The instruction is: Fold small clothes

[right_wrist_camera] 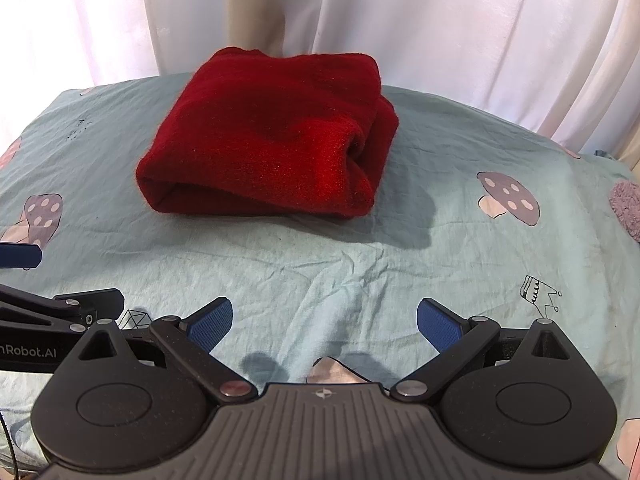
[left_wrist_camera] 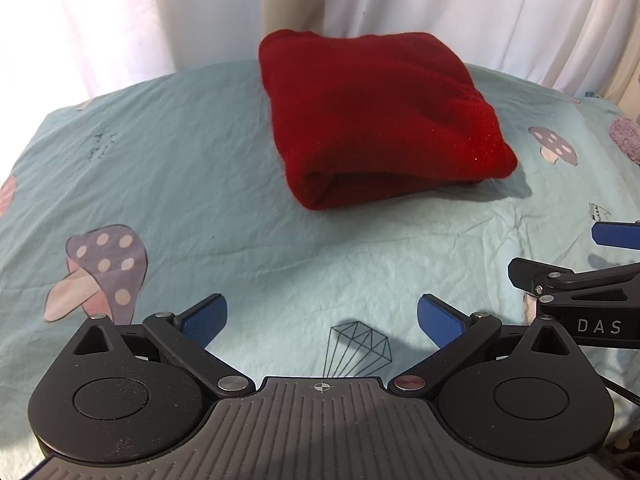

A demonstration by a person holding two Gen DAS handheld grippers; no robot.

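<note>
A dark red knit garment (left_wrist_camera: 376, 120) lies folded into a thick rectangle on the pale blue sheet (left_wrist_camera: 200, 152), towards the far edge of the bed. The right wrist view shows the same red garment (right_wrist_camera: 272, 140) with its rolled fold facing me. My left gripper (left_wrist_camera: 322, 322) stands open well short of it, with nothing between the blue pads. My right gripper (right_wrist_camera: 324, 326) is likewise open and empty, hovering over bare sheet (right_wrist_camera: 460, 248). Each gripper shows at the edge of the other's view: the right gripper (left_wrist_camera: 580, 264) and the left gripper (right_wrist_camera: 44, 280).
The sheet carries printed mushrooms (left_wrist_camera: 100, 268), a diamond drawing (left_wrist_camera: 358, 346) and a small cake drawing (right_wrist_camera: 538, 292). White curtains (right_wrist_camera: 440, 20) hang right behind the bed. A fuzzy purple item (right_wrist_camera: 628, 208) lies at the right edge of the bed.
</note>
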